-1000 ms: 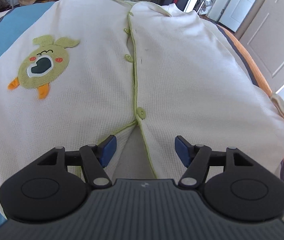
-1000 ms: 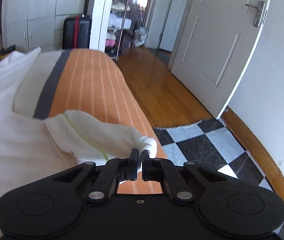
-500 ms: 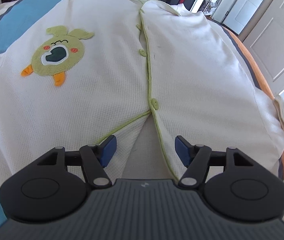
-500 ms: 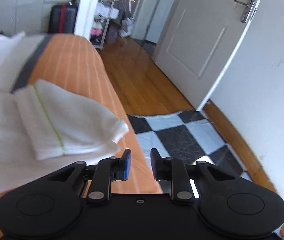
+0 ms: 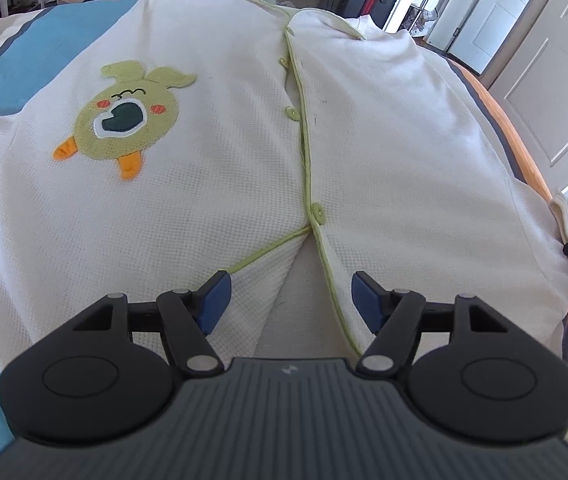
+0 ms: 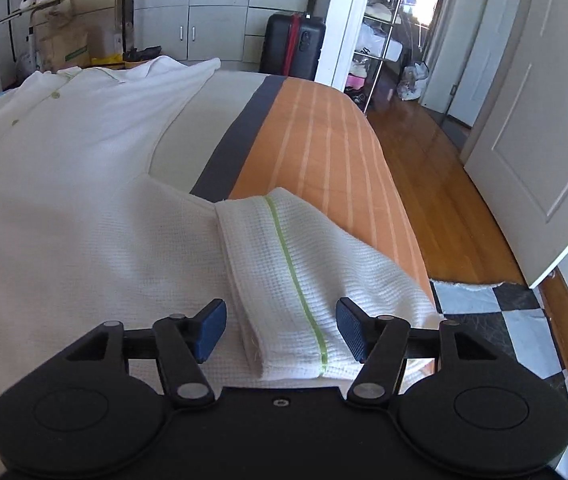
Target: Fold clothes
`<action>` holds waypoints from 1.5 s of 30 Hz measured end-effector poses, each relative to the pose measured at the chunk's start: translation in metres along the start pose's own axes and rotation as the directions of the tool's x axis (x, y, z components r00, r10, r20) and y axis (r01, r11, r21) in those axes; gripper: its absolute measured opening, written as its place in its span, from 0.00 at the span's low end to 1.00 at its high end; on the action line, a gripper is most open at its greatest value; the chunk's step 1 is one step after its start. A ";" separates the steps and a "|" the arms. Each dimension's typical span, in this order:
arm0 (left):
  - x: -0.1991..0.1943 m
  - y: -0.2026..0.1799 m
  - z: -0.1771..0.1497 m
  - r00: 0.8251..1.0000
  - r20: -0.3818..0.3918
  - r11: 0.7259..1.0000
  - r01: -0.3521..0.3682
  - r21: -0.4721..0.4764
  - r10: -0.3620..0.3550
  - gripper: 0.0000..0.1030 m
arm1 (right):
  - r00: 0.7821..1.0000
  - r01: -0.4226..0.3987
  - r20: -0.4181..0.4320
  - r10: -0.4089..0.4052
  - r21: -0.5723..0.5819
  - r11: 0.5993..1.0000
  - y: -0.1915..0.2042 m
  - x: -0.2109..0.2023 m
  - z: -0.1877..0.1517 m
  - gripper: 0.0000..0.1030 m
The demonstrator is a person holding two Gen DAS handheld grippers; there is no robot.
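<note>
Left wrist: my left claw (image 5: 287,298) released, spread wide over the hem of the white shirt (image 5: 211,184) lying flat on the bed (image 5: 23,56). Right wrist: my right claw (image 6: 280,326) released too, pads straddling the folded sleeve cuff (image 6: 296,280) at the orange bed edge.

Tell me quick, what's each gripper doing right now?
Left gripper: open, holding nothing, over the shirt hem.
Right gripper: open, straddling the sleeve cuff.

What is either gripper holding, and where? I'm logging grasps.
Nothing: left gripper open over the shirt hem; right gripper open around the cuff.
</note>
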State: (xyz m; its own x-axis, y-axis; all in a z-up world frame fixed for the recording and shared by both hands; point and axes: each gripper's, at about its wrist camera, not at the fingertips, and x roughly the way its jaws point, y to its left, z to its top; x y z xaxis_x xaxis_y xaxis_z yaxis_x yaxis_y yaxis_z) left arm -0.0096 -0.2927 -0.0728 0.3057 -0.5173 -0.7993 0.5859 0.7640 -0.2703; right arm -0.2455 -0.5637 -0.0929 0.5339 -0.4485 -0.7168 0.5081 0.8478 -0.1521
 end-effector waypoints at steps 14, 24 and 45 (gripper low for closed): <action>0.003 0.001 0.000 1.000 -0.003 1.000 0.001 0.004 -0.001 0.65 | 0.914 0.292 0.171 -0.368 0.352 0.889 -0.132 -0.086 0.041 0.10; 0.004 0.004 0.001 1.000 -0.001 1.000 0.002 0.000 -0.002 0.65 | 0.840 0.438 0.122 -0.529 0.423 0.793 -0.178 -0.108 0.062 0.10; -0.037 0.003 0.004 0.962 0.259 0.990 0.108 -0.088 -0.082 0.65 | 0.890 -0.218 0.363 0.276 -0.193 0.957 0.080 -0.120 0.181 0.12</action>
State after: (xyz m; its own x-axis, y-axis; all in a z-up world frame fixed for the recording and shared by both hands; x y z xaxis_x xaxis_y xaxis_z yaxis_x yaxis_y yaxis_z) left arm -0.0164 -0.2725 -0.0417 0.4410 -0.6602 -0.6080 0.5470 0.7348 -0.4011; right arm -0.1466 -0.4936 0.1038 0.8607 -0.2682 -0.4328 0.2396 0.9634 -0.1206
